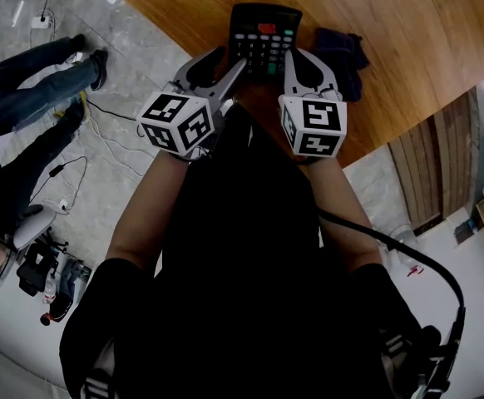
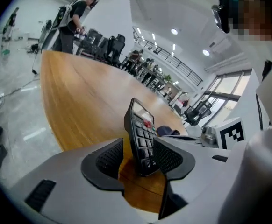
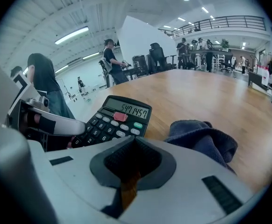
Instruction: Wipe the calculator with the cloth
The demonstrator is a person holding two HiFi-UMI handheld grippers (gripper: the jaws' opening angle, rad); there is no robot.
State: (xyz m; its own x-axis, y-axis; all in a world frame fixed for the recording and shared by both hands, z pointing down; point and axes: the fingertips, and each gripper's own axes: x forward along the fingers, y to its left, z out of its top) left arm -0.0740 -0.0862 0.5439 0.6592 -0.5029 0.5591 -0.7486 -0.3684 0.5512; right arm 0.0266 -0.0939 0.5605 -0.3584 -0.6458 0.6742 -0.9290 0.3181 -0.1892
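Your left gripper [image 2: 139,155] stands with fingers wide, straddling the calculator [image 1: 264,40] near the counter [image 1: 408,48] edge, unheld. Your right gripper [image 3: 135,160] has its fingers closed, empty (cloth [image 3: 204,139] lies just beside the calculator). Risk: wiping it unsteadied may push it off the edge.

Black calculator [image 1: 263,36] face-up just beside crumpled dark-blue cloth [image 1: 342,52]

Black push-button calculator [image 1: 263,32] blocks the near edge of the wooden table [image 1: 417,48]. Crumpled dark blue cloth [image 1: 342,52] lies just right of it, with a narrow gap between. My left gripper [image 1: 232,63] straddles the calculator's near end, jaws apart. I see bare wood beyond both, passable.
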